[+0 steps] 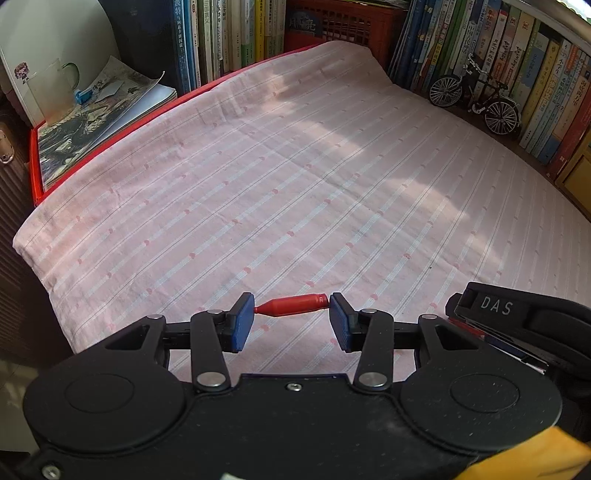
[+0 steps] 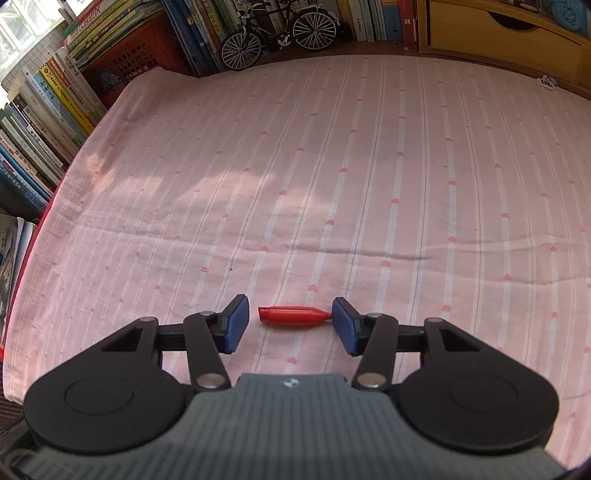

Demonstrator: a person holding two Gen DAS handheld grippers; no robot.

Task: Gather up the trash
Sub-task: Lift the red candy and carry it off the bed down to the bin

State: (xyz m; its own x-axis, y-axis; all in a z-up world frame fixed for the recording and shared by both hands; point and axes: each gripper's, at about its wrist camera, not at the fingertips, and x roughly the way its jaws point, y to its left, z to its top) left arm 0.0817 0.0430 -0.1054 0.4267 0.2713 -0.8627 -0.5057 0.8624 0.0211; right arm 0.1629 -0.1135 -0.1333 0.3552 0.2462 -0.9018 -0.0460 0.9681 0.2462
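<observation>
In the left wrist view, a stack of magazines (image 1: 103,122) lies at the far left on a red ledge, with a clear cup (image 1: 55,88) standing on it. A row of upright books (image 1: 229,33) lines the back, and a model bicycle (image 1: 476,98) stands at the right in front of more books. The pink striped cloth (image 1: 295,177) covering the bench is bare through its middle, so nothing blocks the way. Low in the frame, the left gripper (image 1: 291,319) has narrowed onto a red bullet-shaped cap (image 1: 293,305), pinching it end to end between both blue pads. Part of the right gripper, marked DAS, shows at the right edge.

In the right wrist view, books stand at the left, the bicycle (image 2: 277,31) at the back and a wooden drawer unit (image 2: 506,37) at the right. The right gripper (image 2: 290,326) is partly spread: a red cap (image 2: 295,315) lies between its pads, tip touching the right pad, clear of the left.
</observation>
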